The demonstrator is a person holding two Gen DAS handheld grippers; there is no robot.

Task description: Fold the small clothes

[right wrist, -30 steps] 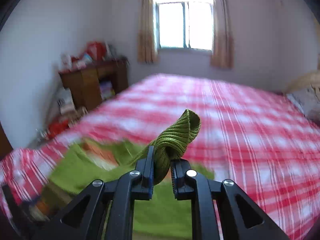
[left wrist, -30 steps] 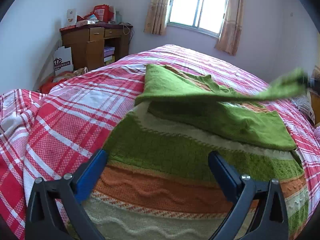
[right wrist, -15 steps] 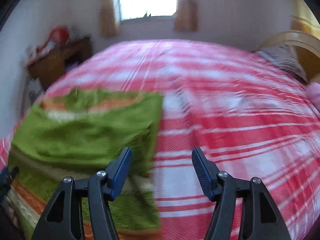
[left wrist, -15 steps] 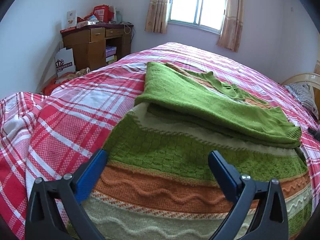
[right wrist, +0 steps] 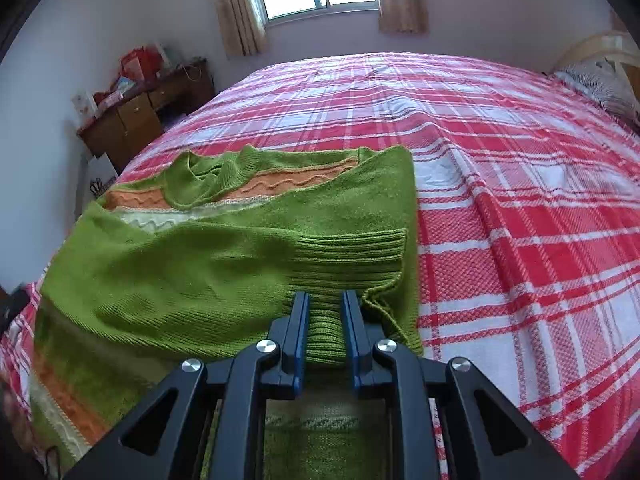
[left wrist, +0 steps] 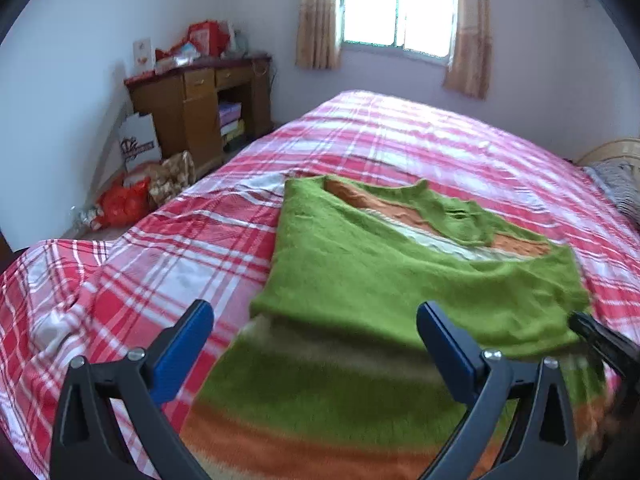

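My right gripper (right wrist: 325, 320) was closing on the sweater's (right wrist: 208, 276) ribbed cuff (right wrist: 352, 256); left gripper (left wrist: 316, 344) stood wide, empty. The grip looked shallow, so the cuff could probably slip free and undo the fold.

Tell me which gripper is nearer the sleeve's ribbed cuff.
Right. The right gripper is at the ribbed cuff, its jaws closing with the cuff's edge between them. The left gripper hangs open over the sweater's striped body, away from the cuff.

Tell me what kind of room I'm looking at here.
Most likely a home bedroom: a large bed under a red plaid bedspread, a wooden desk piled with clutter against the wall, and a curtained window behind it.
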